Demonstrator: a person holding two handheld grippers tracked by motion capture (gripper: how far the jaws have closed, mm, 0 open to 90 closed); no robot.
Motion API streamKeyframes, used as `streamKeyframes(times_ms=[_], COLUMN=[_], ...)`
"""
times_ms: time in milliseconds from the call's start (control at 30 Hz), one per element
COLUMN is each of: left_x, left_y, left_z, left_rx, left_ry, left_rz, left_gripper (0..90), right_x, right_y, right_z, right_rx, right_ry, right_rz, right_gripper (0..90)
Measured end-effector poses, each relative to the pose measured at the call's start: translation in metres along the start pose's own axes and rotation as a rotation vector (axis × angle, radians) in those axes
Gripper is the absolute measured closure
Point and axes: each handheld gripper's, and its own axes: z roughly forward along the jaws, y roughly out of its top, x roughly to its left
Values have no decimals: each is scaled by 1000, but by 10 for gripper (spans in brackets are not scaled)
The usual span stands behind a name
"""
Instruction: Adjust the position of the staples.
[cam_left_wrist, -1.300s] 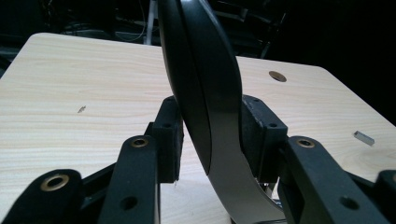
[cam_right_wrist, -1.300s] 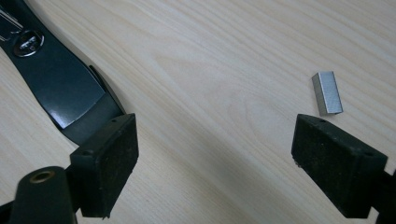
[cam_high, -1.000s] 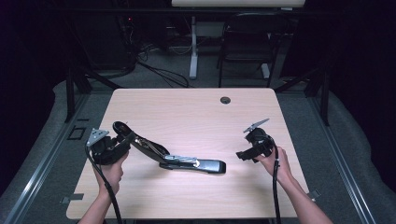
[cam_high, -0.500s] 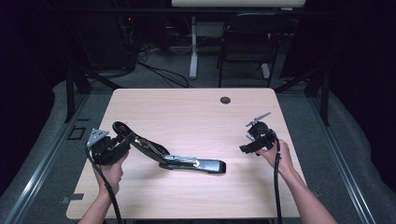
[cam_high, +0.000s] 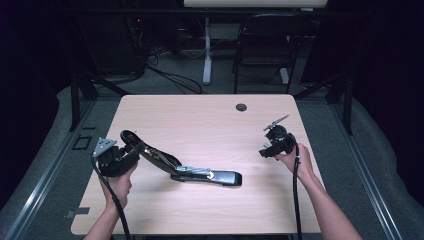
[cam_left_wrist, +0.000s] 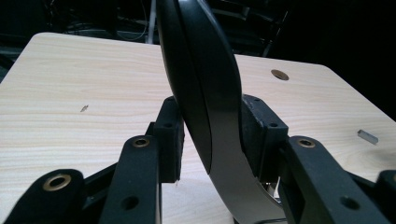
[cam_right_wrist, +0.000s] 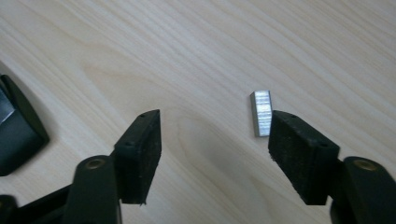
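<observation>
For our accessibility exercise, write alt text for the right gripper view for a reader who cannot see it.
A small silver staple strip lies on a pale wooden table, just beside the right-hand jaw of the open right gripper. The jaws have just been closing, with nothing yet between them. A black stapler end shows at the left edge.

The high camera is looking forward and down on the whole desk (cam_high: 200, 120). Both gripper cameras are sitting low and close over it, sharing the small staple strip (cam_right_wrist: 261, 113) near its right edge.

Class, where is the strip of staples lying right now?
In the right gripper view, the strip of staples lies flat on the table, just inside the right-hand pad of the open right gripper.
</observation>
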Motion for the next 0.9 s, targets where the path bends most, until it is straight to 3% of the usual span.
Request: streamKeyframes(times_ms=[167, 233, 333, 567, 900], left_x=[0, 0, 0, 0, -1], left_y=[0, 0, 0, 2, 1], left_z=[0, 1, 1, -1, 2], left_rx=[18, 35, 41, 48, 70], left_ry=[1, 6, 5, -13, -27], left_rz=[-3, -7, -13, -8, -4], left_gripper=[591, 497, 428, 331, 265], right_x=[-8, -10, -14, -19, -31], right_y=[6, 7, 9, 12, 11], right_z=[4, 5, 8, 20, 36], right_rx=[6, 6, 15, 30, 48], right_ry=[-17, -25, -29, -43, -35], right_rz=[3, 8, 8, 20, 58], right_gripper=[474, 511, 554, 606, 644])
